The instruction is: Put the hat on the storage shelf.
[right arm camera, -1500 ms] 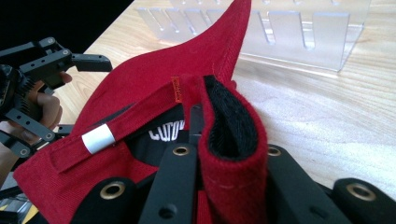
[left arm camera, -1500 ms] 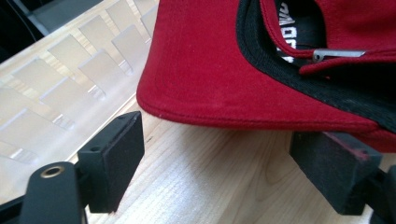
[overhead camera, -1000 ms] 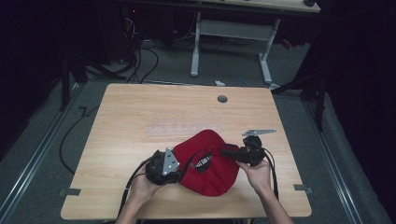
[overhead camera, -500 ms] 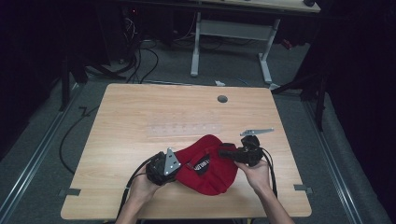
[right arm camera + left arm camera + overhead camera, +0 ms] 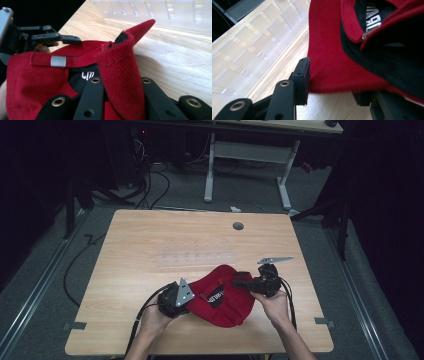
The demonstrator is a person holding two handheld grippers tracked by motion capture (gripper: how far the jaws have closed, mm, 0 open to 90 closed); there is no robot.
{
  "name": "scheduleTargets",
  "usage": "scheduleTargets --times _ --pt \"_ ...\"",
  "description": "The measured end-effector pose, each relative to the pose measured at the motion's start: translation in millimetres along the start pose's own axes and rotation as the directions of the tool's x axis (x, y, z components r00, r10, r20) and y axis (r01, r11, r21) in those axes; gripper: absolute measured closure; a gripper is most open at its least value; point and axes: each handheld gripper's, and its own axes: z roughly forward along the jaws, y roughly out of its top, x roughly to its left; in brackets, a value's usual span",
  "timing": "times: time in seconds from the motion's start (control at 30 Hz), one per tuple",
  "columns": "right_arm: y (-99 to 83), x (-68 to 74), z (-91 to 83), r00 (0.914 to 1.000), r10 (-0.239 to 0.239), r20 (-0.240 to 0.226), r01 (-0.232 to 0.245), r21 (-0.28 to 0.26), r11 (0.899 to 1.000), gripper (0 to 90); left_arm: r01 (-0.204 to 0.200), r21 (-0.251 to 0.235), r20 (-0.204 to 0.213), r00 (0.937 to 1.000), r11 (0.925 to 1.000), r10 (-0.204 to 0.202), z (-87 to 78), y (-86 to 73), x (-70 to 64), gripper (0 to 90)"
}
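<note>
A red cap (image 5: 222, 302) with a black lining lies near the front edge of the wooden table (image 5: 150, 235). My left gripper (image 5: 194, 301) is at its left side. In the left gripper view the stitched brim (image 5: 329, 60) runs between the jaws of my left gripper (image 5: 330, 85), against the left pad and over the right jaw. My right gripper (image 5: 240, 283) is at the cap's right rear. In the right gripper view my right gripper (image 5: 121, 82) is shut on a raised fold of the rim (image 5: 120, 62). The silver strap buckle (image 5: 58, 61) and the left gripper (image 5: 62, 38) lie beyond it.
A clear plastic strip with ridges (image 5: 197, 257) lies flat across the middle of the table, just behind the cap. A round cable hole (image 5: 238, 226) sits near the far edge. Another desk's legs (image 5: 210, 170) and floor cables (image 5: 150, 180) stand behind the table.
The right gripper has drawn the cap's rear rim up and a little to the right, so the cap looks more folded. The left gripper has barely moved.
</note>
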Motion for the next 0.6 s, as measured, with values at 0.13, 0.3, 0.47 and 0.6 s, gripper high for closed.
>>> scheduleTargets --times 0.13,0.3,0.47,0.6 --pt "1.6 1.3 0.1 1.0 -0.001 -0.009 0.001 -0.008 1.0 82.8 -0.003 0.001 0.02 0.9998 1.0 0.003 -1.7 0.9 -2.1 60.4" --pt "-0.2 -2.8 -1.4 0.9997 0.003 -0.024 -0.003 -0.009 1.0 80.1 0.002 0.007 0.06 0.9982 1.0 -0.002 -9.9 10.5 -1.8 67.3" --pt "1.3 -5.9 -2.4 0.9996 0.01 -0.026 -0.011 -0.042 0.999 74.6 -0.011 0.022 0.102 0.9947 0.9997 0.009 -14.8 17.8 -6.8 72.9" --pt "1.8 -9.7 -1.4 0.9997 0.021 -0.015 -0.022 -0.055 0.998 69.6 -0.022 0.042 0.12 0.9927 0.9989 0.017 -16.2 18.0 -8.7 79.2"
